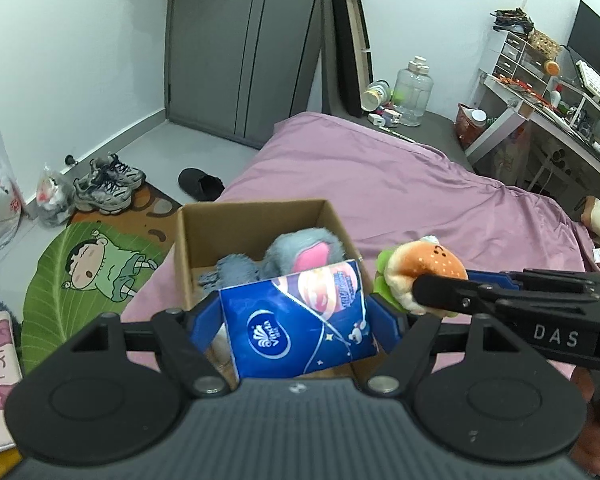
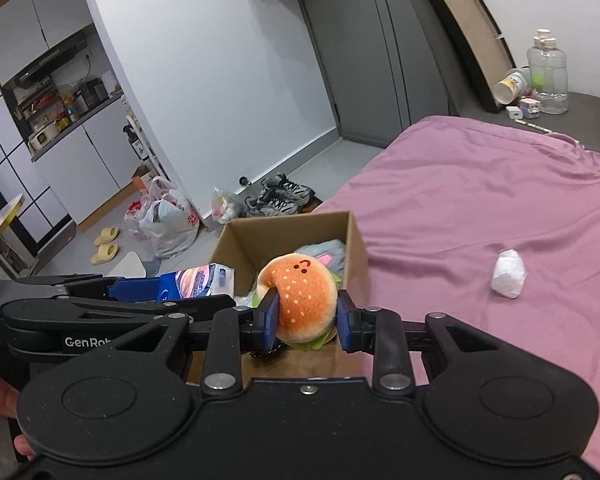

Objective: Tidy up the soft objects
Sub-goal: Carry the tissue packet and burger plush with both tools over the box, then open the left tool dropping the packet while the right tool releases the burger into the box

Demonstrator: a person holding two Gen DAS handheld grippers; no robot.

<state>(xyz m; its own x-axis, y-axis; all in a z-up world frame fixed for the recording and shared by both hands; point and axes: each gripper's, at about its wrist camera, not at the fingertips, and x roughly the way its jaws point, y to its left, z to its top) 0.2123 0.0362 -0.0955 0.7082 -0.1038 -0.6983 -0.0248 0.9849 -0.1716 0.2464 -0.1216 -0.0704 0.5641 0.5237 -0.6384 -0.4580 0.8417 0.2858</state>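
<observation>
**Both grippers loaded over the box**

While both views are half blocked by the gripper bodies, grips read clearly. Left gripper [image 1: 296,316]: jaws fairly wide, clamped on a blue tissue pack [image 1: 300,320], held above the near edge of the cardboard box [image 1: 256,216]. Right gripper [image 2: 306,320]: jaws narrow, squeezing a burger plush [image 2: 306,300], also over the box's near side. Box sits on the pink bed [image 2: 480,184] at its corner. Grey plush [image 1: 296,256] with pink ear lies inside, mostly hidden behind the pack; box floor barely visible. White crumpled lump [image 2: 509,274] on the bed, probably tissue or a bag, too blurred to tell.
</observation>
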